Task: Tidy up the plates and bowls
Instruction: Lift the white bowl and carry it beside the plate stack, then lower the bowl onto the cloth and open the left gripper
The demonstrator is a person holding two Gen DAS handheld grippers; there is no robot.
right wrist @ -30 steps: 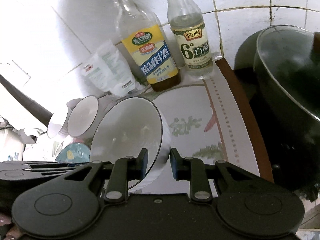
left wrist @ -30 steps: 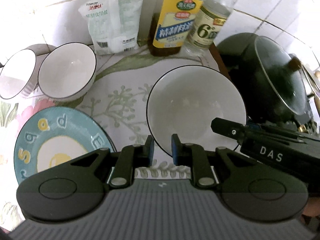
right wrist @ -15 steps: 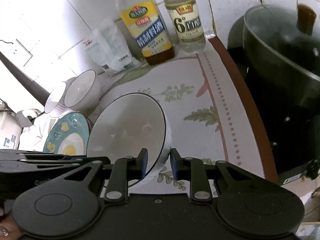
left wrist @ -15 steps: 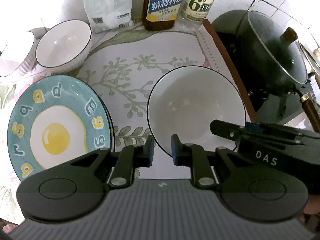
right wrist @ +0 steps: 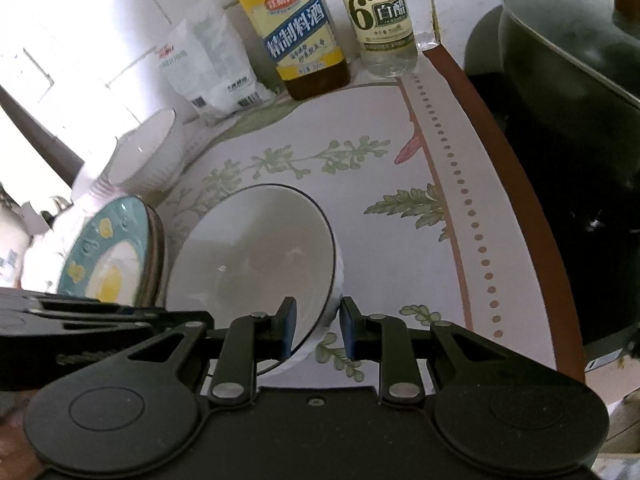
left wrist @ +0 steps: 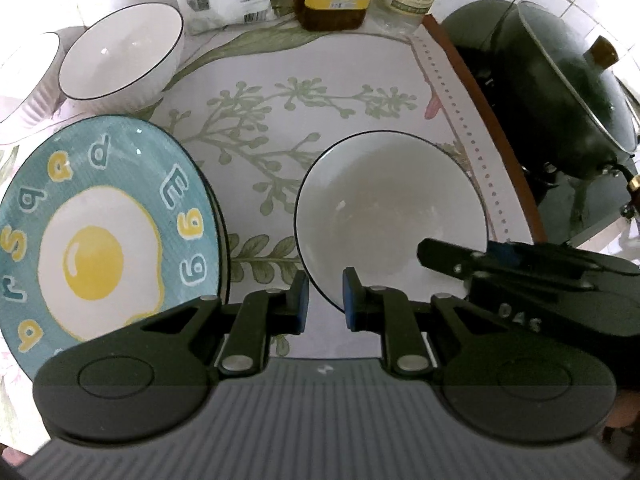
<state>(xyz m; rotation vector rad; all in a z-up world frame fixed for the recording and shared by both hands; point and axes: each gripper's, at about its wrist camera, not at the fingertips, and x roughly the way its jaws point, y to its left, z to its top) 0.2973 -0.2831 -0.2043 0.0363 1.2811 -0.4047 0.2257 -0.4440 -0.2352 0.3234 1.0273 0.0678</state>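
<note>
A white dark-rimmed bowl (right wrist: 256, 264) tilts, its near rim between the jaws. Beside it lies a teal fried-egg plate (left wrist: 100, 236); behind that stand two upright white ribbed bowls (left wrist: 120, 60), touching

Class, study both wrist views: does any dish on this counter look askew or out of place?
Yes. The white bowl is tipped on edge, its rim pinched in the right gripper, not flat. The egg plate and two white bowls sit level.
</note>
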